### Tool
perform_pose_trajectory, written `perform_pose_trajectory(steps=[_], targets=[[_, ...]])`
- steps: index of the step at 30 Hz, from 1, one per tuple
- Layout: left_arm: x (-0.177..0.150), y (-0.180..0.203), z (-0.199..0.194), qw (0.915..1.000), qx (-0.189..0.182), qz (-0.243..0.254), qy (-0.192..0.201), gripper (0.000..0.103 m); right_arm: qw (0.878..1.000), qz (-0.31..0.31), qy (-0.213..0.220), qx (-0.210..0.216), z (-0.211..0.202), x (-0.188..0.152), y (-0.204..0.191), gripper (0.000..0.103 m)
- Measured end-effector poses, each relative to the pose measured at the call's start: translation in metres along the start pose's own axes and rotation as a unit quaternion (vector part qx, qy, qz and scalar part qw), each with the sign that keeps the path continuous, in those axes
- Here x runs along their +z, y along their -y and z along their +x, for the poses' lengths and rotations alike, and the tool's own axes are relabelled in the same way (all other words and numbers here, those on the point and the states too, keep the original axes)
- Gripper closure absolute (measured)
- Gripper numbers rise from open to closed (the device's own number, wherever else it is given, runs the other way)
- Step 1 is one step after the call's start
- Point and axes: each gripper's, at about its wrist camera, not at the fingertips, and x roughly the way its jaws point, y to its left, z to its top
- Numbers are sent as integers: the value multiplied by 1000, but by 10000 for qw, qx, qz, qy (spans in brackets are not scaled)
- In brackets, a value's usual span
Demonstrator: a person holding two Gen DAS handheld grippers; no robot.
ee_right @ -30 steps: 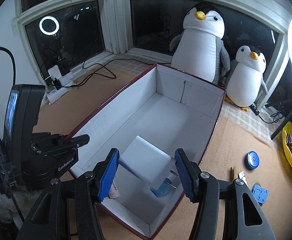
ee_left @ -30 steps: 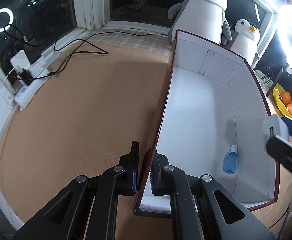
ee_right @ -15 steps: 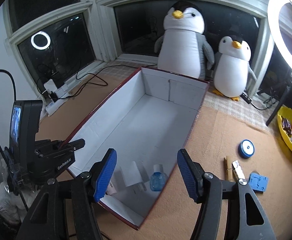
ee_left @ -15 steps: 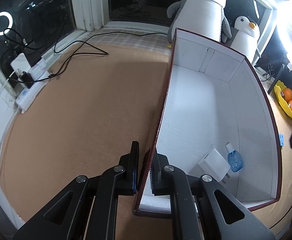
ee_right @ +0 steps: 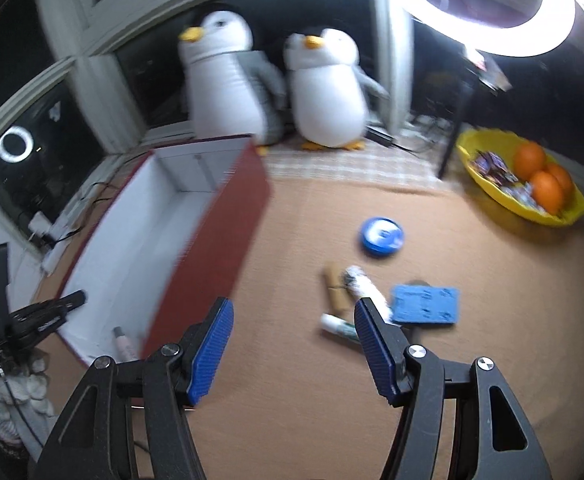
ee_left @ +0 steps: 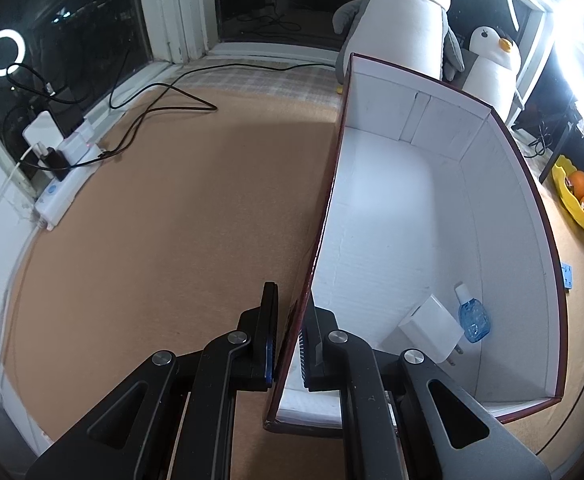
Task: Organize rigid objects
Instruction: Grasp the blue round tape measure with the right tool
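The left gripper (ee_left: 288, 336) angles steeply downward, clamped on the box (ee_left: 333, 184) wall. The right gripper (ee_right: 292, 344), jaws apart and empty, tilts down over the mat beside the box, near the blue card (ee_right: 425, 305). Inside the box lie a white charger (ee_left: 431, 328) and blue bottle (ee_left: 473, 318).

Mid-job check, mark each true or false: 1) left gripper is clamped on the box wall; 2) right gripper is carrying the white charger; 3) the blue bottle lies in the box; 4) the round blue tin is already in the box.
1) True: the left gripper is shut on the near wall of the box.
2) False: the right gripper is open and empty; the white charger lies in the box.
3) True: the blue bottle lies beside the charger.
4) False: the round blue tin sits on the mat outside.
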Motion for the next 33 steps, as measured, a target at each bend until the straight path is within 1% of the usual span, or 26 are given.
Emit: perform_pose_trajectory(steps=[2, 6, 10, 18, 23, 27, 33], targets=[[0, 0, 0, 10000, 26, 33, -15, 95, 9995, 253, -70, -187, 4, -3, 27, 44], [2, 3, 1, 9999, 100, 90, -39, 95, 9967, 693, -241, -350, 16, -2, 70, 44], [3, 7, 2, 9997, 173, 152, -74, 95, 9952, 795, -304, -478, 28, 6, 92, 44], [4, 12, 3, 9993, 289, 187, -138, 94, 9965, 540, -452, -459, 62, 36, 93, 44], [6, 16, 4, 9988, 368, 248, -206, 94, 9962, 337, -667, -453, 93, 54, 89, 44], [6, 17, 4, 9984, 431, 268, -245, 93, 9953, 131, -832, -485, 117, 61, 85, 44], [7, 19, 5, 9979, 514, 270, -297, 93, 9938, -144, -971, -531, 142, 65, 76, 44]])
